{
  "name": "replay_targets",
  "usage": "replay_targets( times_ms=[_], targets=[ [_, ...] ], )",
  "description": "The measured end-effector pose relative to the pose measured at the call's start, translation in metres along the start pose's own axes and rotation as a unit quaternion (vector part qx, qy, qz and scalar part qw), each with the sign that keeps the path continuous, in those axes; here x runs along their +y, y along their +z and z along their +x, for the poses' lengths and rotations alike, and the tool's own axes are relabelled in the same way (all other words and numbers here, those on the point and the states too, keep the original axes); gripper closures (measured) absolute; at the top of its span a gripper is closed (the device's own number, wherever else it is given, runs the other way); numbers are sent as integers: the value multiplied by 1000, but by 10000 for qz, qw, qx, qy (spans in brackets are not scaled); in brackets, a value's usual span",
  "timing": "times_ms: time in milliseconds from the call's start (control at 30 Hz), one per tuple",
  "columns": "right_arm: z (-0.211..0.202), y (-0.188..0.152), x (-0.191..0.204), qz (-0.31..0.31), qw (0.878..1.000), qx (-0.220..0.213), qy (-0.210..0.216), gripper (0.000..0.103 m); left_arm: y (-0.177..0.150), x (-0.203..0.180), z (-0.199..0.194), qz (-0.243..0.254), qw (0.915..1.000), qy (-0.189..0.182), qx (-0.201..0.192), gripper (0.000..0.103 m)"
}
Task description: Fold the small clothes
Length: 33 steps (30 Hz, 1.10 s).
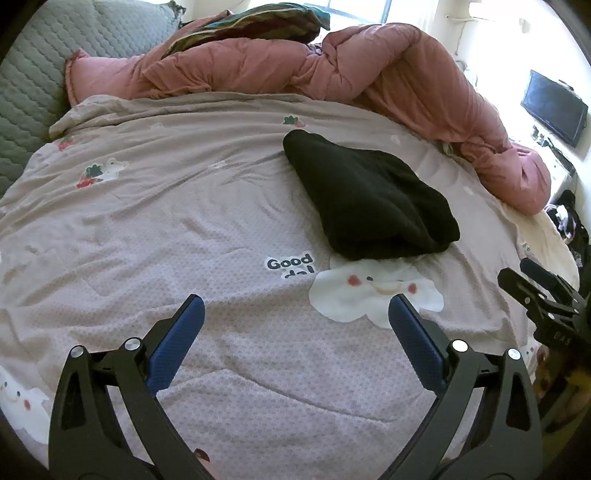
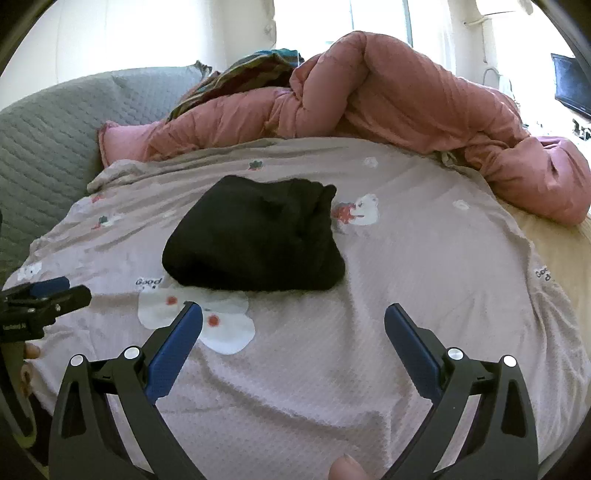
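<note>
A small black garment (image 1: 369, 199) lies folded in a compact bundle on the printed grey bedspread (image 1: 184, 221). It also shows in the right wrist view (image 2: 255, 236). My left gripper (image 1: 295, 306) is open and empty, hovering over the bedspread short of the garment. My right gripper (image 2: 293, 314) is open and empty, also a little short of the garment. The right gripper shows at the right edge of the left wrist view (image 1: 532, 288). The left gripper shows at the left edge of the right wrist view (image 2: 48, 291).
A bunched pink duvet (image 1: 369, 74) runs along the far side and right of the bed. A grey quilted pillow (image 1: 33, 81) lies at the far left. A striped cloth (image 1: 258, 26) sits behind the duvet. A dark screen (image 1: 554, 107) hangs on the right wall.
</note>
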State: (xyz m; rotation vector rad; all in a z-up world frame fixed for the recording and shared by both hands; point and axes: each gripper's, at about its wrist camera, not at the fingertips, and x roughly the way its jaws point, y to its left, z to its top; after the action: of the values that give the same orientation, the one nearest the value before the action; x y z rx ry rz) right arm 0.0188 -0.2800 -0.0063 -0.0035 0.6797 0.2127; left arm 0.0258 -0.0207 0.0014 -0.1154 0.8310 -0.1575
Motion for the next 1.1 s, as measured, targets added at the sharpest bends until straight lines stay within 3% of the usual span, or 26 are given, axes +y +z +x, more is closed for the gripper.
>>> replay_targets(
  times_ms=[1100],
  targets=[
    [5, -3, 8, -66, 9999, 134, 31, 5, -6, 2, 0, -57, 9997, 206, 71, 10]
  ],
)
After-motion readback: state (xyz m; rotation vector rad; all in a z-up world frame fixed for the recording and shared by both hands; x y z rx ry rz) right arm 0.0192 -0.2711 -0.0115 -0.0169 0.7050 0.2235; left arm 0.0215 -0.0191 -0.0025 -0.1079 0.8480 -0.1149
